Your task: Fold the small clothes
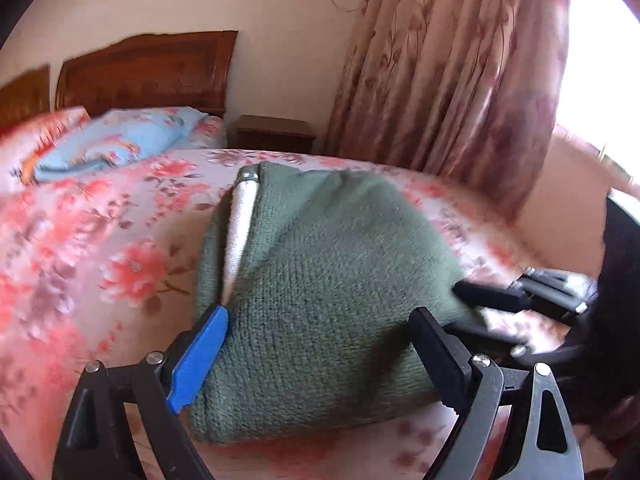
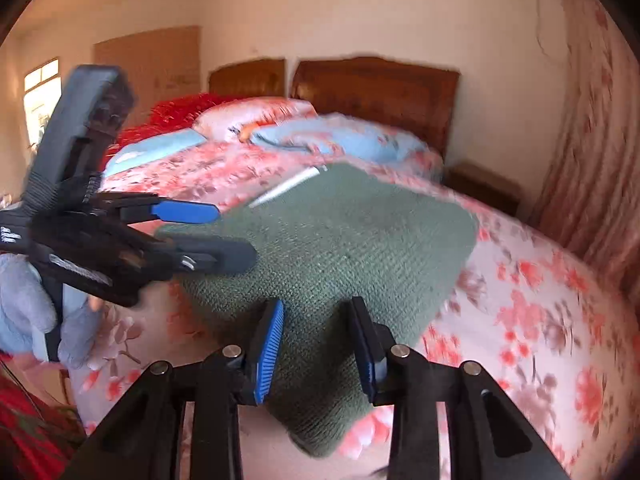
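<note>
A folded green knit garment (image 1: 320,280) with a white inner lining (image 1: 240,232) lies on the floral bed. My left gripper (image 1: 320,320) is open, its fingers straddling the garment's near edge. In the right wrist view the garment (image 2: 340,248) lies ahead, and my right gripper (image 2: 318,308) is open with its fingers around the garment's near corner. The left gripper (image 2: 228,236) shows there at the garment's left edge, open. The right gripper's fingers (image 1: 488,296) show at the garment's right in the left wrist view.
The bed (image 1: 100,240) has a pink floral cover, with blue and pink pillows (image 1: 120,140) near the wooden headboard (image 1: 148,68). A nightstand (image 1: 276,132) and floral curtain (image 1: 452,80) stand beyond the bed. A gloved hand (image 2: 40,312) holds the left gripper.
</note>
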{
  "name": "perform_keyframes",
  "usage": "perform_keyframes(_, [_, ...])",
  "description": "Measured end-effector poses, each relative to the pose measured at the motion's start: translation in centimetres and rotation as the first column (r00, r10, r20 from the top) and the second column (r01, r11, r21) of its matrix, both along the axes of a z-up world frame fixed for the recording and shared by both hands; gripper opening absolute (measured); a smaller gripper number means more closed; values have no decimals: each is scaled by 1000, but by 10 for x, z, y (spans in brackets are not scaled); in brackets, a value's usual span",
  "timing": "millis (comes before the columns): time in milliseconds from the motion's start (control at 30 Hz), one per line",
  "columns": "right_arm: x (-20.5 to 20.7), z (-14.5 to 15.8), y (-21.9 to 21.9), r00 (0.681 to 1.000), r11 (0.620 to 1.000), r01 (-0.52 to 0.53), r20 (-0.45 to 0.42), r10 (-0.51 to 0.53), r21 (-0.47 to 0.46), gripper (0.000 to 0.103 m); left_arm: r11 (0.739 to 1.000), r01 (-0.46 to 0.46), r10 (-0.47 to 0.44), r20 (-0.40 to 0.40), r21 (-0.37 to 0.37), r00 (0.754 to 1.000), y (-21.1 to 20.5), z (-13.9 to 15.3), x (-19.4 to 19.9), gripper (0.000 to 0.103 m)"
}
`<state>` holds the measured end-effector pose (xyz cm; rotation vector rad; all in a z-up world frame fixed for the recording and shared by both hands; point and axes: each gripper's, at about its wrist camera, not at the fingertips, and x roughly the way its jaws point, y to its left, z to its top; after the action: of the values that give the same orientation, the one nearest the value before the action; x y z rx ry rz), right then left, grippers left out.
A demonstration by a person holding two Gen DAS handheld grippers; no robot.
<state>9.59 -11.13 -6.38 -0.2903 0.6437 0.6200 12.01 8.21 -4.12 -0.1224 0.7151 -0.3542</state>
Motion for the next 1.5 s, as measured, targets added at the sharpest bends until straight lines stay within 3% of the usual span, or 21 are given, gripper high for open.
perform_keyframes(100, [1, 19, -7, 1000, 998, 17, 3, -17, 56, 33, 999, -24, 25, 31, -33, 999, 7, 15, -7, 103])
perform_keyframes(167, [0, 26, -9, 999, 997, 17, 44, -21, 72, 33, 996, -89, 88, 66, 17, 994, 9, 19, -7, 103])
perform_keyframes(233, [10, 14, -3, 1000, 999, 31, 4, -31, 45, 33, 987, -141, 139, 30, 71, 990, 8, 8, 1, 103])
perform_keyframes(267, [16, 7, -1, 999, 999, 26, -24, -26, 24, 33, 981, -162, 168, -45, 106, 985, 9, -8, 14, 103])
perform_keyframes(367, [19, 3, 6, 1000, 1000, 8, -27, -8, -9, 33, 981, -194, 193, -103, 4, 976, 24, -15, 16, 103])
perform_keyframes(500, [18, 23, 4, 999, 1000, 10, 45, -11, 8, 33, 975, -220, 220, -25, 25, 975, 30, -8, 6, 103])
perform_keyframes(600, [38, 0, 3, 999, 1000, 17, -39, -17, -1, 33, 970, -240, 241, -76, 25, 968, 36, -19, 15, 103])
perform_keyframes(700, [43, 4, 1, 999, 1000, 1, -49, 1, 24, 31, 966, -258, 256, -104, -8, 961, 43, -19, 16, 103])
perform_keyframes(833, [56, 26, -4, 999, 998, 43, 22, -44, 36, 30, 964, -263, 266, -87, 42, 960, 40, -16, 15, 103])
perform_keyframes(933, [90, 3, -12, 995, 997, 74, -75, -70, 40, 31, 962, -270, 272, -119, 28, 955, 42, -20, 18, 103])
perform_keyframes(1033, [107, 9, -15, 991, 995, 77, -115, -69, 69, 30, 964, -263, 266, -125, 44, 956, 41, -19, 18, 103])
perform_keyframes(1167, [128, 23, -9, 990, 989, 129, -62, -124, 74, 32, 965, -259, 263, -127, 47, 956, 41, -19, 17, 103])
perform_keyframes(1267, [169, -4, -14, 966, 982, 189, -179, -185, 8, 32, 965, -259, 262, -136, 41, 955, 42, -20, 19, 103])
perform_keyframes(1367, [189, -12, -36, 936, 957, 257, -282, -211, 137, 32, 966, -255, 260, -139, 50, 956, 42, -20, 17, 103])
perform_keyframes(1500, [191, -10, -48, 916, 928, 319, -313, -249, 195, 32, 965, -257, 262, -147, 48, 954, 42, -20, 17, 103])
